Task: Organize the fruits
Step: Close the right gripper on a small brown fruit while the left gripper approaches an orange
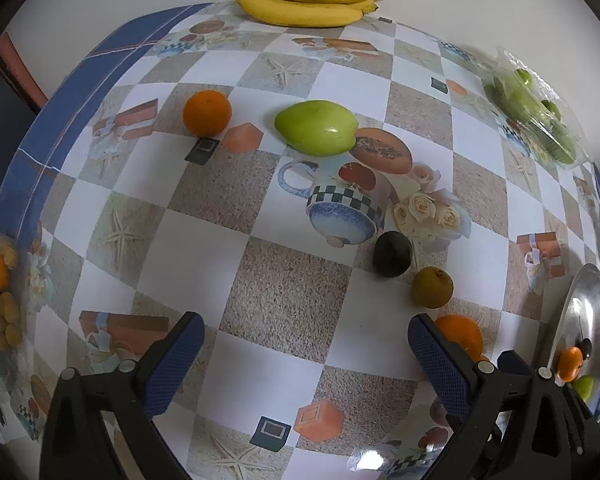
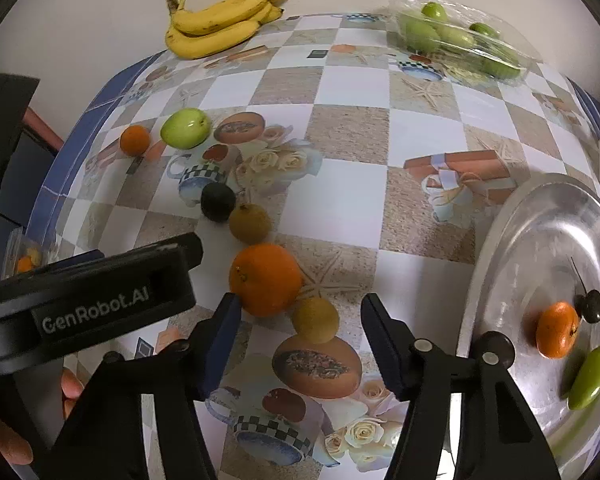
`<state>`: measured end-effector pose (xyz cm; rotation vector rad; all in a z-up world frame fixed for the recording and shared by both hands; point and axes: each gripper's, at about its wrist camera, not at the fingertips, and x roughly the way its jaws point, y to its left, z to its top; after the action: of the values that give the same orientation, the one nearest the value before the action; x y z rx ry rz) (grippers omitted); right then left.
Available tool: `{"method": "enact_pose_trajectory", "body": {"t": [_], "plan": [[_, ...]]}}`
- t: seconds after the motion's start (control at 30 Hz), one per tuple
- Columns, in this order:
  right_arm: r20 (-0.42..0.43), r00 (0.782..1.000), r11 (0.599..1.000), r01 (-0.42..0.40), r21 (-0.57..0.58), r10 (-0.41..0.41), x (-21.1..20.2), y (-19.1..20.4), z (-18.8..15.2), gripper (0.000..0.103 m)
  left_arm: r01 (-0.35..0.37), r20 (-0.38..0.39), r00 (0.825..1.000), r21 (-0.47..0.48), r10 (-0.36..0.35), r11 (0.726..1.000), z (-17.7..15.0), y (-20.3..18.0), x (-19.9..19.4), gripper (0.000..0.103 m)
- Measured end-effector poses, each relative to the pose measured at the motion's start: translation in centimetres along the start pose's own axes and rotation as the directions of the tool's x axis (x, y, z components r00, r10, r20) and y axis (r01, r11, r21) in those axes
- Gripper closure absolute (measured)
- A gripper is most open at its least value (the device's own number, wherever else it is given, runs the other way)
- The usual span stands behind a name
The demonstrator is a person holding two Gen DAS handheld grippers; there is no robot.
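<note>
Right gripper [image 2: 298,334] is spread, empty; a small brown fruit [image 2: 315,319] sits between its fingertips, a large orange [image 2: 266,279] just ahead and touching the left finger's tip; the judgement is that the brown fruit is the next pick, since the jaws already straddle it. Tray [image 2: 511,240] lies to the gripper's right, close enough for a short carry; it already holds a small orange [image 2: 557,329], a green fruit [image 2: 590,377] and a dark stemmed one [image 2: 591,305], possibly a cherry, too small to confirm. Left gripper [image 1: 305,354] is also spread and empty, over bare cloth, apparently parked clear of the right's path.

Further ahead of the right gripper: a second brown fruit [image 2: 250,223], a dark round fruit [image 2: 218,201], a green apple [image 2: 185,128], another orange [image 2: 134,140]; bananas [image 2: 224,20] and bagged green fruit [image 2: 463,38] at the far edge. The target fruit is dull olive-brown, round, unblemished, smaller than the orange beside it.
</note>
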<state>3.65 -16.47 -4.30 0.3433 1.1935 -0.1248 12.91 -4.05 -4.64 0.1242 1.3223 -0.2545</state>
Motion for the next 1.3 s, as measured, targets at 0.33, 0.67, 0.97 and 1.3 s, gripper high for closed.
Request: {"method": "enact_pose_trajectory", "body": {"t": [0.33, 0.67, 0.97, 1.3], "plan": [[-0.007, 1.0, 1.0, -0.007, -0.003, 0.007, -0.5, -0.3, 0.1, 0.057, 0.0, 0.007, 1.0, 0.0, 0.0, 1.0, 0.1, 0.0, -0.4, 0.0], [-0.025, 1.0, 1.0, -0.004, -0.029, 0.004, -0.4, -0.1, 0.0, 0.069, 0.0, 0.006, 1.0, -0.001, 0.0, 1.0, 0.2, 0.0, -0.4, 0.0], [-0.046, 0.999, 0.999, 0.017, -0.03, -0.019, -0.2, -0.6, -0.2, 0.076, 0.005, 0.005, 1.0, 0.003, -0.005, 1.0, 0.2, -0.5, -0.4, 0.0], [-0.07, 0.997, 0.999, 0.024, -0.03, -0.026, 0.4, -0.9, -0.2, 0.076, 0.012, 0.006, 1.0, 0.006, -0.012, 1.0, 0.2, -0.9, -0.5, 0.0]]}}
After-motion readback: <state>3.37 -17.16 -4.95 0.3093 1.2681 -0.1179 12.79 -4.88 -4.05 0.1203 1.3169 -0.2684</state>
